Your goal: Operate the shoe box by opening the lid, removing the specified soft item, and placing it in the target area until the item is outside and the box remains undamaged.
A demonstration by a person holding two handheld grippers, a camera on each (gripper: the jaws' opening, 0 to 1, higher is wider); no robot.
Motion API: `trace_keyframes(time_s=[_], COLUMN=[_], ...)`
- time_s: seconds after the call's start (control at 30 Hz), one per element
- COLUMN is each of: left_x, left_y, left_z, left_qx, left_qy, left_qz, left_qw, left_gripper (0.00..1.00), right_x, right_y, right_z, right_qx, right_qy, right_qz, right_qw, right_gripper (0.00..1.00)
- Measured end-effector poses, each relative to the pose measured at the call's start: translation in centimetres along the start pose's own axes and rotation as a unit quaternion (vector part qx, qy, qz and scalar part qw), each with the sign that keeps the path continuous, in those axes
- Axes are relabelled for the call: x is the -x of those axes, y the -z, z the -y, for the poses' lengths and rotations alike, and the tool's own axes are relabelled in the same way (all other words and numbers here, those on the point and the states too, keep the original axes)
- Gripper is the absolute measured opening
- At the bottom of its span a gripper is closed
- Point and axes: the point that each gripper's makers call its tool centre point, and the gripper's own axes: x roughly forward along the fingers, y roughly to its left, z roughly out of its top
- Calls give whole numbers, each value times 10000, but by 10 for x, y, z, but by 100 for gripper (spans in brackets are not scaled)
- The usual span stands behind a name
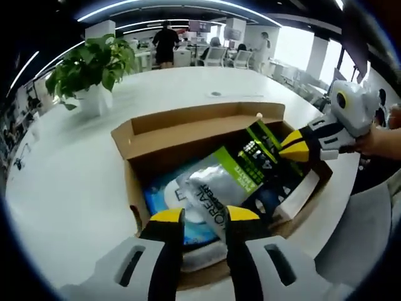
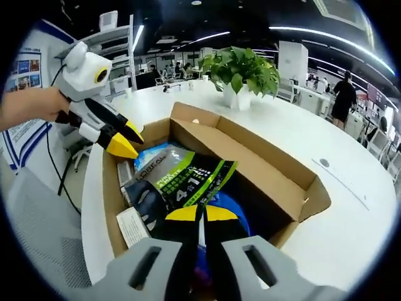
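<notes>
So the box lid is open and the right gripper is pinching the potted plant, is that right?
Not quite. The box is open, but the right gripper is pinching the green and black packet inside it, not the potted plant, as the right gripper view shows.

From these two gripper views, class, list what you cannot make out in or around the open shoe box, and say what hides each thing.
- Left gripper view: the shoe box near wall, behind the left gripper.
- Both views: what lies under the green-and-black packet; it covers the blue item.
- Right gripper view: the packet's near end, behind the right gripper.
- Left gripper view: the packet's small print, blurred.
- Left gripper view: the small disc on the table, too small to identify.
</notes>
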Motion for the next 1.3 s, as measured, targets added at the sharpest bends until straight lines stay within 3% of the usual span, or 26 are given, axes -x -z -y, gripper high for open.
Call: trace_keyframes(time_s=[0.43,0.8,1.3], left_x=[-23,-25,-19], left_y=[19,12,26], left_z=[16,19,27], left_qx=[119,259,455], left_qy=[406,505,699], left_qz=[-434,-364,-654], left_qw=[9982,9977,9944], left_gripper=[23,22,17], right_x=[7,7,3], right_y=[6,10,19], right_z=[11,11,3], right_qx=[141,274,465], right_qy=[124,140,68], right_qz=[-19,-72,-332], right_qw=[9998,9995,9983], right_gripper=[0,0,1])
